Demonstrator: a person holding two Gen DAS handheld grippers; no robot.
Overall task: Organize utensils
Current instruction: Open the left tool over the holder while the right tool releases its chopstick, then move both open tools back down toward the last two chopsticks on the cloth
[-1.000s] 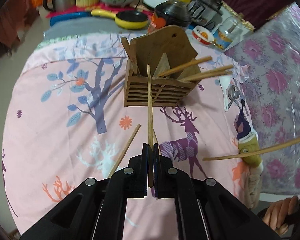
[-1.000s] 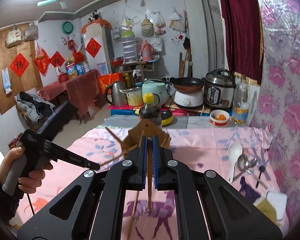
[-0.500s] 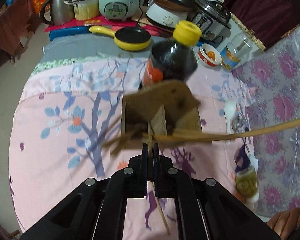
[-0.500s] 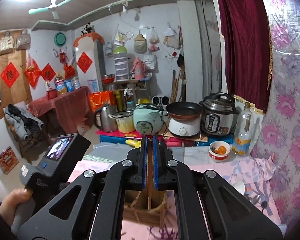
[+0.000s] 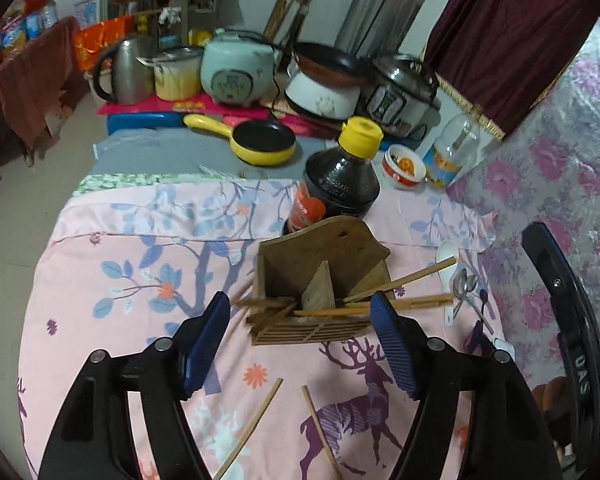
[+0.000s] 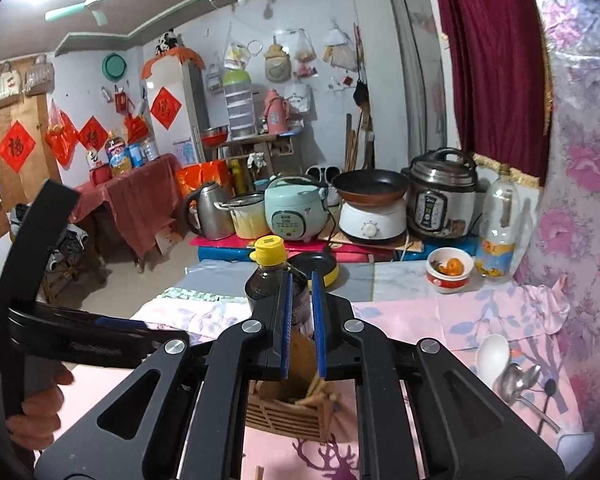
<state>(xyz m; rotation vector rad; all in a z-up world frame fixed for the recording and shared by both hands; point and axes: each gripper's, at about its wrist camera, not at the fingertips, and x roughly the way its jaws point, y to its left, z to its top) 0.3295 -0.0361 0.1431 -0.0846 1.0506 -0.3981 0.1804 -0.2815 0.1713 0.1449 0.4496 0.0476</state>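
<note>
A wooden utensil holder [image 5: 320, 300] stands on the pink tablecloth [image 5: 140, 280] with several chopsticks [image 5: 404, 280] lying in it. My left gripper [image 5: 300, 344] is open and empty, its jaws wide apart on either side of the holder's front. Two loose chopsticks [image 5: 256, 420] lie on the cloth below it. My right gripper [image 6: 300, 320] is above the holder [image 6: 288, 412], its jaws slightly apart with nothing between them. A white spoon [image 5: 448, 256] and metal spoons [image 5: 464, 288] lie to the right.
A dark sauce bottle [image 5: 340, 184] with a yellow cap stands right behind the holder. Further back are a yellow pan [image 5: 260, 140], a small bowl [image 5: 404, 164], a clear bottle [image 5: 456, 148], cookers and a kettle. The flowered wall [image 5: 560, 200] is on the right.
Both grippers held a chopstick and brought it over the holder. Now both have opened; the chopsticks lie in the holder. The left gripper has drawn back a little.
</note>
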